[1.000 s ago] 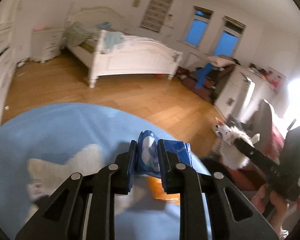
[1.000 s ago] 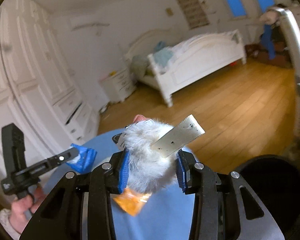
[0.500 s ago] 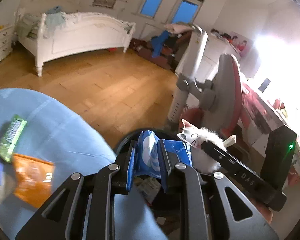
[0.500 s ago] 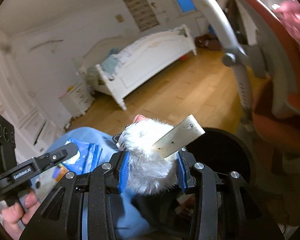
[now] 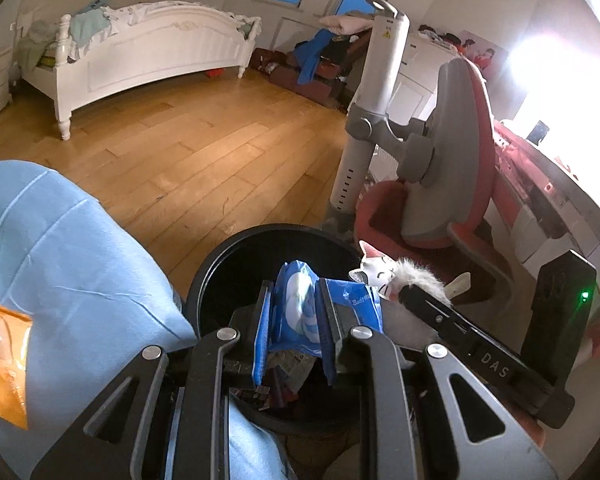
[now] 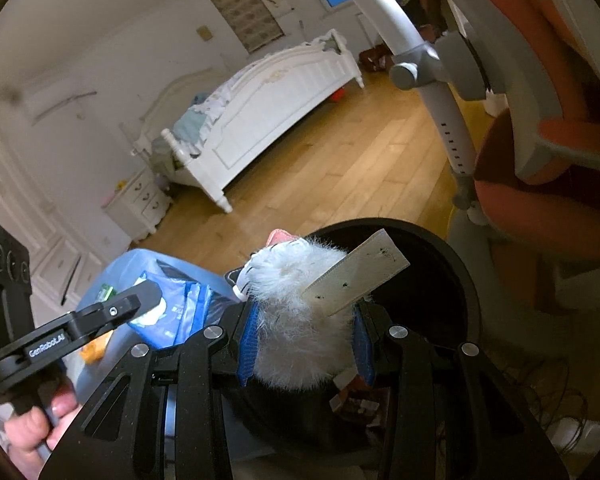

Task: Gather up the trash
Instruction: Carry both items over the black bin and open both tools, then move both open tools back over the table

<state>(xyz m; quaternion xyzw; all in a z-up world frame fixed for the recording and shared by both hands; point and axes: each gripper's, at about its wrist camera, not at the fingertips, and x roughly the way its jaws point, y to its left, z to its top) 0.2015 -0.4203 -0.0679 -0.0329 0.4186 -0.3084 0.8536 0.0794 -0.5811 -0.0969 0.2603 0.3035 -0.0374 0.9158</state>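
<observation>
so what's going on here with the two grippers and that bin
A person is collecting trash with two handheld grippers. The left gripper is shut on a blue wipes packet, and the right gripper is shut on a furry white cat toy. Both are held over the black trash bin, which already has litter inside. Nothing is released yet.

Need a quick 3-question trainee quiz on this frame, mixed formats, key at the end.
1. True or false: the left gripper is shut on a blue wrapper.
2. What does the right gripper hold? A) an orange packet B) a furry cat toy C) a green wrapper
3. Fill in: both grippers hang over the black ____, which already has scraps in it.

Key
1. True.
2. B, the furry cat toy, with a flat pale strip sticking out of it.
3. Bin. The orange packet lies apart on the blue cloth.
</observation>
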